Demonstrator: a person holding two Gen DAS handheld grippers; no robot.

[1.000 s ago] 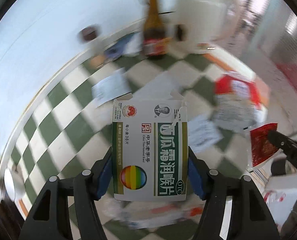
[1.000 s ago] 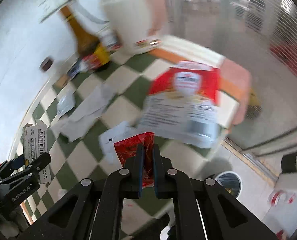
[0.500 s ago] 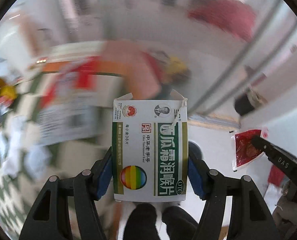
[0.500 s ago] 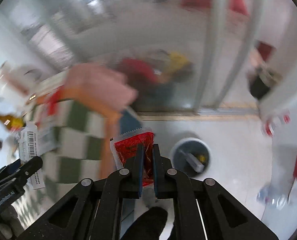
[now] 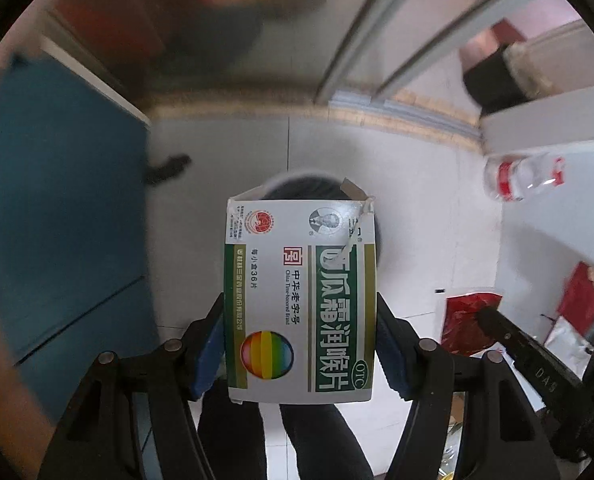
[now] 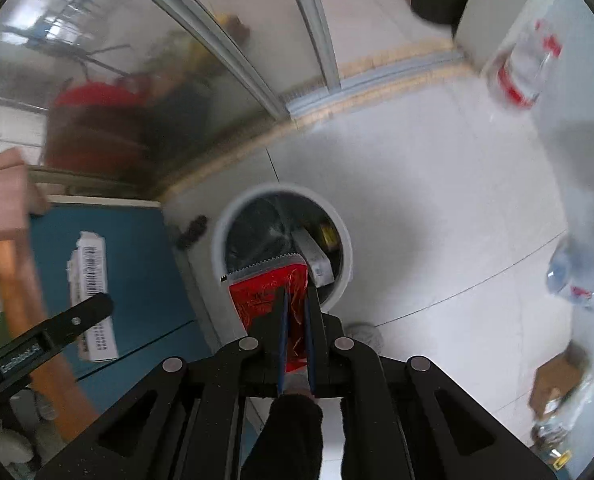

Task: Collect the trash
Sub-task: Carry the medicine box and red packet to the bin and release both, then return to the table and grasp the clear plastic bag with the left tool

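L gripper [image 5: 299, 344] jaws clamp medicine box [image 5: 300, 300] at sides: light, crushable card. R gripper [image 6: 295, 320] jaws pinch red sachet [image 6: 269, 284] edge: thin, slippery. Bin [image 6: 221, 236] below.

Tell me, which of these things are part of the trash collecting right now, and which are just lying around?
In the job:
- medicine box, clamped in the left gripper
- red sachet, pinched in the right gripper
- round waste bin on the floor below both

Lying about:
- clear plastic bottles
- blue cabinet
- glass partition
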